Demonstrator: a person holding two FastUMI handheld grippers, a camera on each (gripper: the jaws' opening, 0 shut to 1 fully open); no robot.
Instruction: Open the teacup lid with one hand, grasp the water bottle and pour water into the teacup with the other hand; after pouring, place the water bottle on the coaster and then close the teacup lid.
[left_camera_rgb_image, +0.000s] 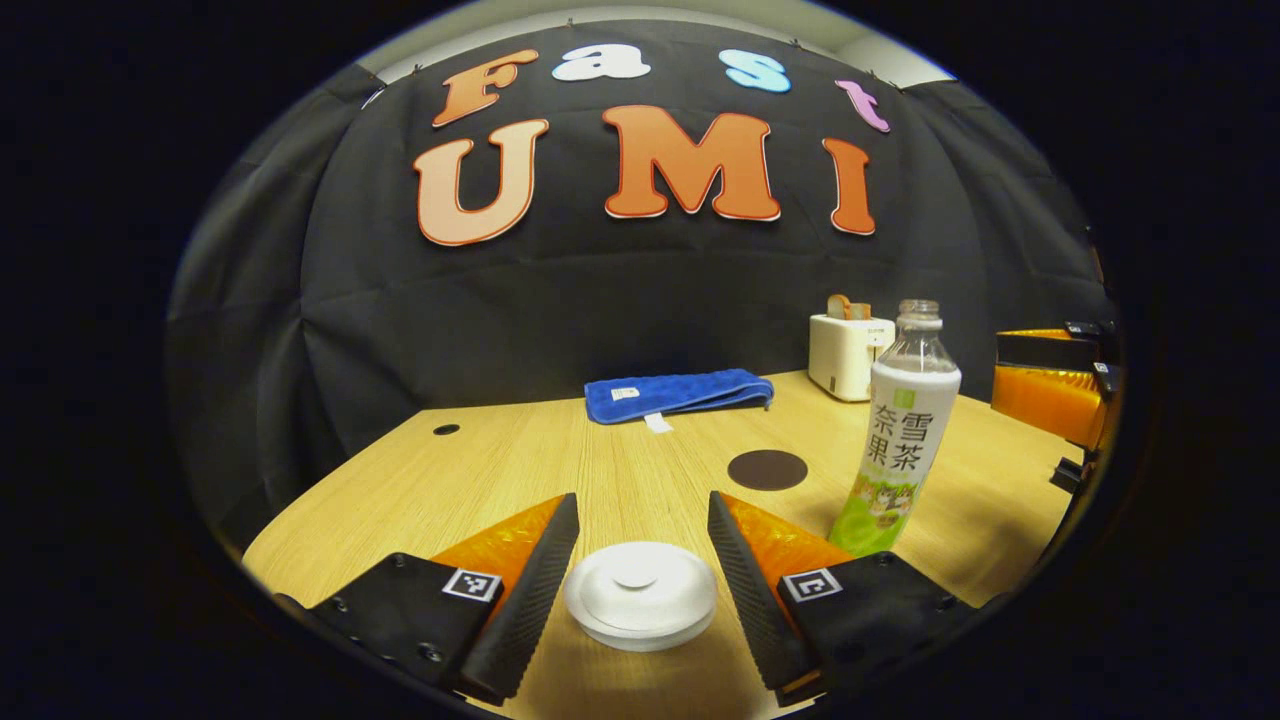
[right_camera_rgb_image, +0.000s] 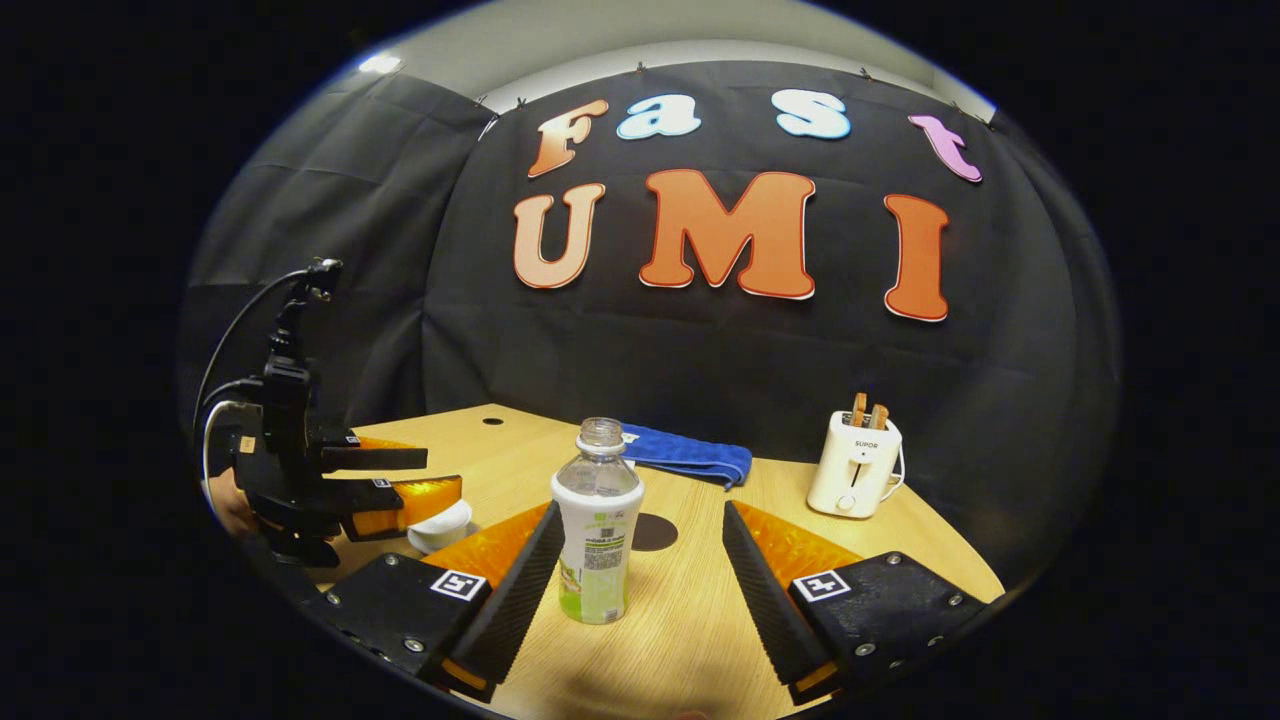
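The white teacup lid (left_camera_rgb_image: 640, 595) sits on its cup between the wide-apart fingers of my left gripper (left_camera_rgb_image: 642, 497), which is open and touches nothing. The water bottle (left_camera_rgb_image: 905, 440), clear with a white and green label, stands upright to the right of it. In the right gripper view the bottle (right_camera_rgb_image: 597, 520) stands between the fingers of my open right gripper (right_camera_rgb_image: 641, 505), close to the left finger. The dark round coaster (left_camera_rgb_image: 767, 469) lies just behind the bottle (right_camera_rgb_image: 652, 531). The left gripper (right_camera_rgb_image: 420, 480) hovers around the teacup (right_camera_rgb_image: 440, 525) at the left.
A folded blue towel (left_camera_rgb_image: 678, 393) lies at the back of the wooden table (left_camera_rgb_image: 500, 470). A white toaster (right_camera_rgb_image: 855, 465) with bread in it stands at the back right. The right gripper (left_camera_rgb_image: 1050, 385) shows at the right edge. A hand and cables are behind the left gripper.
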